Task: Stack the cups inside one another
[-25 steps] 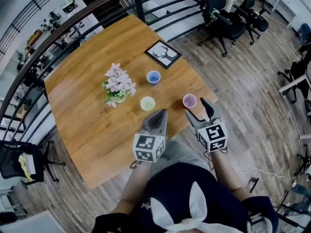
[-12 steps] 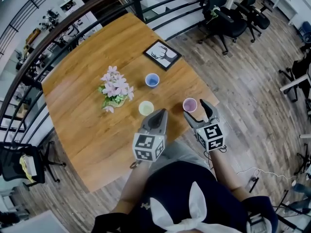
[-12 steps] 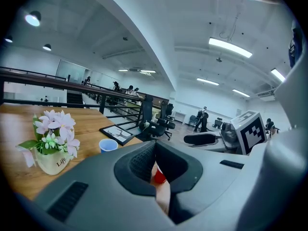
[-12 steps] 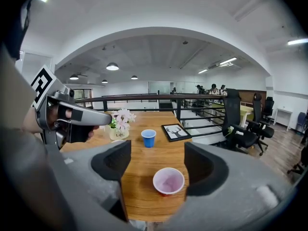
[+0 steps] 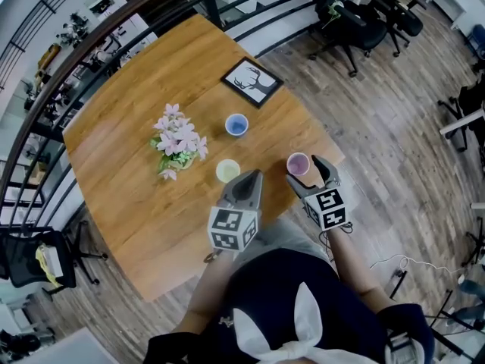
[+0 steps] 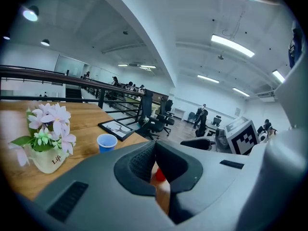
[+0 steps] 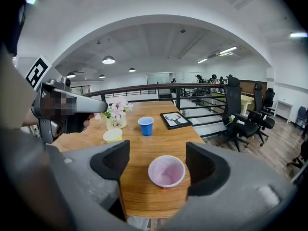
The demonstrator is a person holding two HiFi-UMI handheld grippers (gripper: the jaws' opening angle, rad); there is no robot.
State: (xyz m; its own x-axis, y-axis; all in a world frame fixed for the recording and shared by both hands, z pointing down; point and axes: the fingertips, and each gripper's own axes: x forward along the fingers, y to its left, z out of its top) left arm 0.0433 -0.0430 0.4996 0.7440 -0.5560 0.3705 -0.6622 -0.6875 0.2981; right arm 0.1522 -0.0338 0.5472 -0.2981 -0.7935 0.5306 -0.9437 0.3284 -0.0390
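Three small cups stand apart on the wooden table (image 5: 136, 196): a blue cup (image 5: 236, 124) at the back, a yellow-green cup (image 5: 227, 171) in the middle, and a pink cup (image 5: 298, 164) near the right front corner. My right gripper (image 5: 308, 174) sits just behind the pink cup (image 7: 166, 171). Its jaws are opening; the cup stands between the fingertips and the pads do not touch it. My left gripper (image 5: 251, 177) hovers beside the yellow-green cup, shut with nothing in it. The left gripper view shows the blue cup (image 6: 106, 142) ahead.
A vase of pink flowers (image 5: 178, 139) stands left of the cups, and a framed deer picture (image 5: 251, 82) lies at the table's back edge. The table's front right corner is right beside the pink cup. Office chairs (image 5: 356, 29) and a railing lie beyond.
My right gripper has come down and forward, so the pink cup now sits between its wider jaws. The left gripper has barely shifted.
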